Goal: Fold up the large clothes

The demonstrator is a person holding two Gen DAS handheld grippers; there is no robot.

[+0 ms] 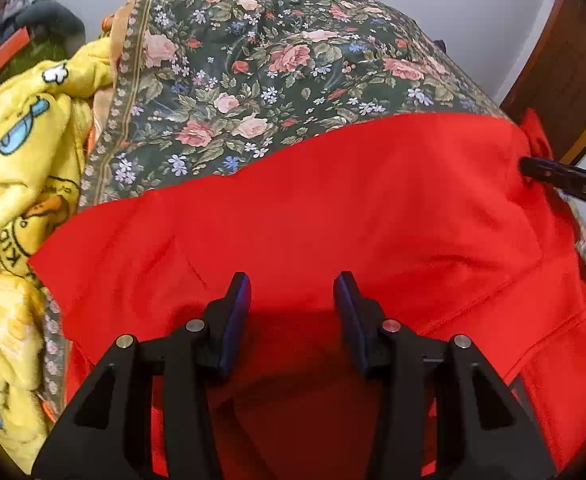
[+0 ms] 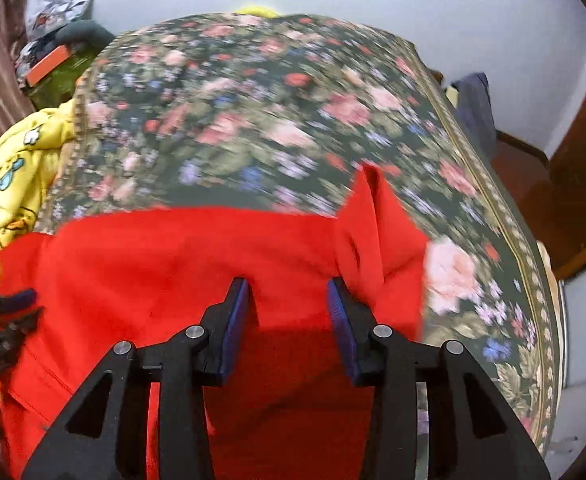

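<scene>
**Both sets of fingers parted over a red garment lying crosswise**

Fingers of the left gripper [image 1: 292, 292] stand partly open, nothing pinched between the blue pads; red cloth shows in the gap but below them, no pad pressing on it. Same for the right gripper [image 2: 289, 296]: jaws partly apart, empty, cloth beneath.

- Red garment [image 1: 333, 208] lies on the floral bedspread [image 1: 253, 64], on its near part. Far edge runs left to right across both views, so the long axis is crosswise to both pairs of fingers.
- Left gripper sits over the left-middle of the garment; the garment's left corner is out to its left, close beside the yellow blanket [image 1: 17, 168].
- Right gripper is over the right end. A narrow flap of red, possibly a sleeve [image 2: 373, 216], sticks out toward the far side just beyond its right finger. That piece points away, lengthwise with the fingers.
- In the left view the right gripper's black tip shows at the garment's right edge; whether it touches cannot be told.
- Right view is motion-blurred; bedspread detail is unreliable there.

Judgement: each hand is nearer its own end. The right hand is nearer the sleeve-like flap. The fold would likely turn on that crosswise edge.
</scene>
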